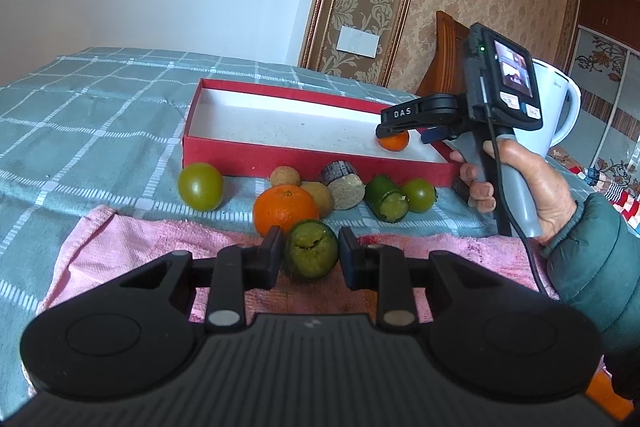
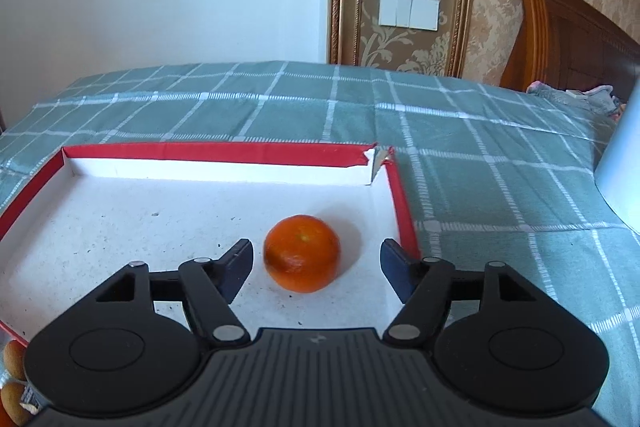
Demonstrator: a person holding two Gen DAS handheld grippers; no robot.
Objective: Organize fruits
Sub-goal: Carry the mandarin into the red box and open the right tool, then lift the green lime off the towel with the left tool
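Left tool [image 1: 308,259] straddles a cut green fruit [image 1: 313,254] on the pink towel [image 1: 120,247] at the bed's near edge, fingers close on either side, though whether they pinch it I cannot tell. Just beyond it sit a large orange [image 1: 285,209], green tomatoes [image 1: 201,185] and brown fruits in a loose row (probably waiting their turn) along the red box [image 1: 224,151]. Farther in, at the box's right end, the right tool [image 2: 316,261] stands wide apart around a small orange [image 2: 302,253] resting on the white floor, apparently set there as sorted.
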